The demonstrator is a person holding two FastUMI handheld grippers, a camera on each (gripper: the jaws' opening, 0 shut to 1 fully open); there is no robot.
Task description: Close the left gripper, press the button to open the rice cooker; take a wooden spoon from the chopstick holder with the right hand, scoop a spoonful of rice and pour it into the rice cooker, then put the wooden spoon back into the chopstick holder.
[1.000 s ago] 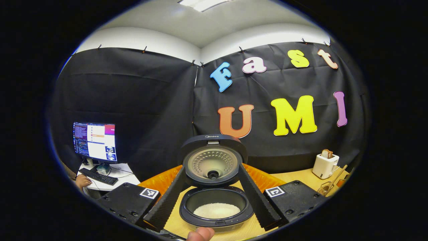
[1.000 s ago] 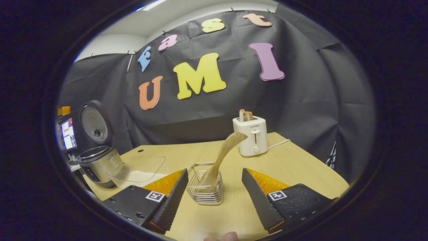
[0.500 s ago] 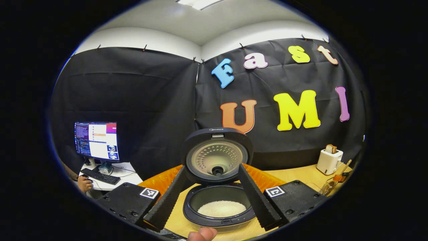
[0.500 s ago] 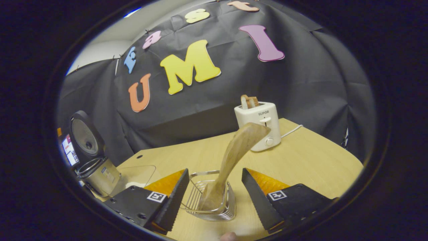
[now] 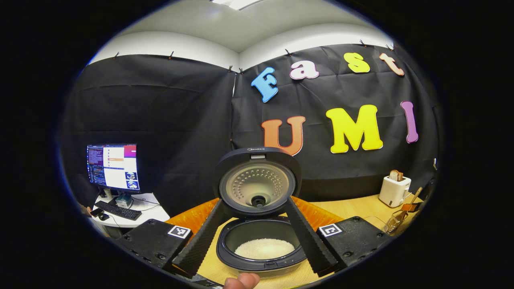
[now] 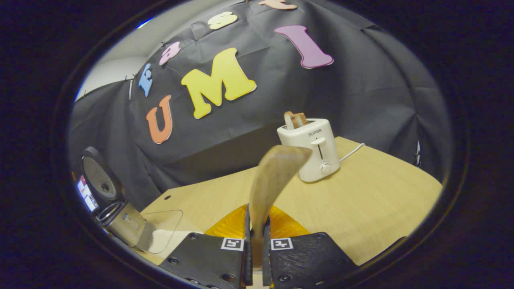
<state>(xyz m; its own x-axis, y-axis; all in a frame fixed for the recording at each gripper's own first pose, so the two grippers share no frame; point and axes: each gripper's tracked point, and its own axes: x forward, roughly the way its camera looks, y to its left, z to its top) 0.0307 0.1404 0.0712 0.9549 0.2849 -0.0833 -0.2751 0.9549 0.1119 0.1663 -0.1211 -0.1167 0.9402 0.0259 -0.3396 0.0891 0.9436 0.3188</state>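
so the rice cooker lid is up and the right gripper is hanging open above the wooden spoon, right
Not quite. The rice cooker lid is up, but the right gripper view shows the right gripper shut on the wooden spoon, both fingers pressing its handle.

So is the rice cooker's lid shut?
No, the rice cooker has its lid standing up, and white rice shows in the open pot.

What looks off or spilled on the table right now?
Nothing stands out. The rice cooker sits open with its rice inside, the toaster stands upright, and the right tool is shut on the wooden spoon.
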